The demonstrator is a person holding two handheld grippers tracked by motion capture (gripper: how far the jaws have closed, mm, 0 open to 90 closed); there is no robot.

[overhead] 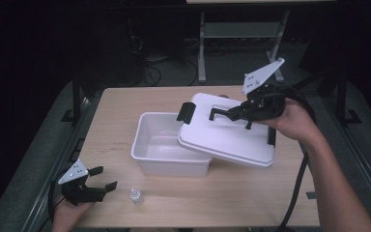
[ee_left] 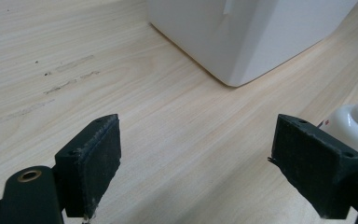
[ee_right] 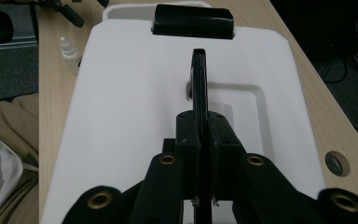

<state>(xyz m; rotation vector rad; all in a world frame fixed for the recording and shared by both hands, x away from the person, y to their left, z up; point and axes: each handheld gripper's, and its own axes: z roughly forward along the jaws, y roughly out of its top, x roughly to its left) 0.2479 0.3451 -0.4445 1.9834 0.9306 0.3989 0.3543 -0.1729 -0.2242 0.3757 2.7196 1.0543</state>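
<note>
A white plastic box (overhead: 164,145) stands open on the wooden table. Its white lid (overhead: 232,135) is lifted and tilted, one edge resting over the box's right side. My right gripper (overhead: 234,112) is shut on the lid's black handle (ee_right: 199,79), which runs straight out between the jaws in the right gripper view (ee_right: 204,126). A black latch (ee_right: 193,19) sits at the lid's far edge. A small white dropper bottle (overhead: 135,196) stands near the front edge. My left gripper (overhead: 102,179) is open just left of the bottle, its pads (ee_left: 95,156) apart over bare wood.
The box corner (ee_left: 235,42) lies ahead of the left gripper, and the bottle (ee_left: 356,123) shows at the right jaw's side. A round cable hole (ee_right: 337,163) marks the table by the lid. Metal stand legs (overhead: 202,48) are behind the table.
</note>
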